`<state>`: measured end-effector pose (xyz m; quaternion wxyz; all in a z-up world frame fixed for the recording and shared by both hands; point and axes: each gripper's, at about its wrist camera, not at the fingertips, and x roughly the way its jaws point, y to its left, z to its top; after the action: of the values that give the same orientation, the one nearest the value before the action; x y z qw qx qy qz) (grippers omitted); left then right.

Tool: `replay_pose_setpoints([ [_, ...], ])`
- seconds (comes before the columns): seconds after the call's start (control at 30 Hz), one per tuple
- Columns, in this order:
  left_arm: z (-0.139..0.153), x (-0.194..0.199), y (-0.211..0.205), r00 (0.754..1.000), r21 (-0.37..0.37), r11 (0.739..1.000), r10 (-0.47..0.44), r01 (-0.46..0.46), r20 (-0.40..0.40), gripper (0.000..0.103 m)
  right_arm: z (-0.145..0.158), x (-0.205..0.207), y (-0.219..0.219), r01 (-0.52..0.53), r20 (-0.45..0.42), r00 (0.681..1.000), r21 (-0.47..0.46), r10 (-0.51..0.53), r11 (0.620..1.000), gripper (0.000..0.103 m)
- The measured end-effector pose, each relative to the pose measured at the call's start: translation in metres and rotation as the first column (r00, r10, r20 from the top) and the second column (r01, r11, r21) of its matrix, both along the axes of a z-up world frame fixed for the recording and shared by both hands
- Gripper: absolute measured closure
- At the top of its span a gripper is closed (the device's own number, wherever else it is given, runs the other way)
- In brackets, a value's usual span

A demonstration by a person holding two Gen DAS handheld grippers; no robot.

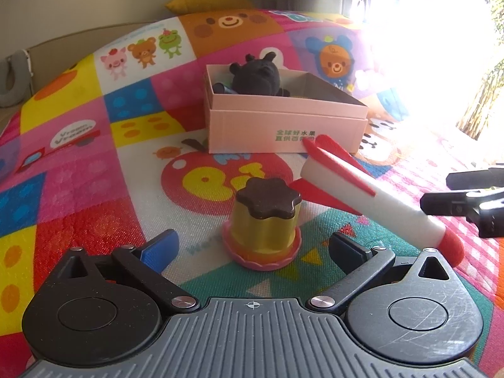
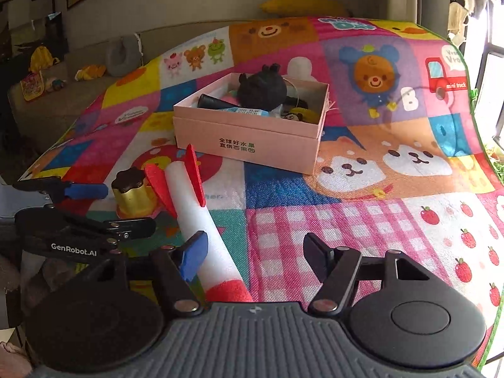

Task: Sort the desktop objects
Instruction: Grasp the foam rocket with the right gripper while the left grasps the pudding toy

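A toy pudding (image 1: 264, 217), yellow with a brown flower-shaped top and a pink base, stands upright on the mat between the wide-apart fingers of my left gripper (image 1: 252, 242), which is open and clear of it. Just right of it lies a white rocket (image 1: 362, 189) with red fins and a red nose. In the right wrist view the rocket (image 2: 201, 220) runs between the fingers of my right gripper (image 2: 255, 242), close against the blue left pad (image 2: 192, 258) and well apart from the right one, so that gripper is open. The pudding (image 2: 134, 193) sits inside the left gripper (image 2: 130, 208) there too.
An open pink box (image 1: 283, 119) stands further back on the cartoon play mat (image 2: 346, 220), holding a black plush toy (image 2: 261, 89) and several small items. A yellow cushion (image 1: 204, 3) lies behind the mat. A bright window is on the right.
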<state>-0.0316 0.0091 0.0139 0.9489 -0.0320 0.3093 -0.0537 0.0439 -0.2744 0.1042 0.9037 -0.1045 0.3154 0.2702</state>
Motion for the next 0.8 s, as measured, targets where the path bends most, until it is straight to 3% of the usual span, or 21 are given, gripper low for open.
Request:
replay_pose_setpoints([
  [0.1,0.0,0.0,0.0,1.0,-0.001,1.0,0.0,0.0,0.0,0.0,-0.001,0.011,-0.008,0.149,0.061,0.987,-0.043,-0.147,0.988,0.036],
  [0.17,0.0,0.0,0.0,1.0,-0.003,1.0,0.0,0.0,0.001,0.0,-0.001,0.019,-0.016,0.163,0.029,0.986,-0.028,-0.163,0.986,0.036],
  [0.37,0.0,0.0,0.001,1.0,-0.004,1.0,0.0,0.0,0.001,0.0,-0.007,0.013,-0.019,0.074,-0.036,0.997,0.018,-0.073,0.997,0.034],
  [0.43,0.0,0.0,0.0,1.0,-0.003,1.0,0.0,0.0,0.001,0.0,-0.011,0.009,-0.014,0.028,-0.08,0.996,0.041,-0.024,0.999,0.039],
  [0.5,0.0,0.0,0.0,1.0,-0.003,1.0,0.0,0.0,0.001,0.0,-0.015,0.008,-0.009,0.0,-0.147,0.989,0.064,0.01,0.998,0.053],
  [0.63,-0.001,0.0,0.0,1.0,-0.004,1.0,0.0,0.0,0.001,0.0,-0.019,0.007,-0.005,-0.032,-0.294,0.953,0.148,0.075,0.988,0.058],
  [0.73,-0.001,0.0,0.001,1.0,-0.003,1.0,0.0,0.0,0.001,0.0,-0.013,-0.001,-0.002,-0.058,-0.287,0.952,0.165,0.104,0.985,0.058],
  [0.8,-0.001,0.0,0.001,1.0,-0.004,1.0,0.0,0.0,0.001,0.0,-0.006,-0.008,0.004,-0.064,-0.196,0.977,0.105,0.084,0.992,0.057],
])
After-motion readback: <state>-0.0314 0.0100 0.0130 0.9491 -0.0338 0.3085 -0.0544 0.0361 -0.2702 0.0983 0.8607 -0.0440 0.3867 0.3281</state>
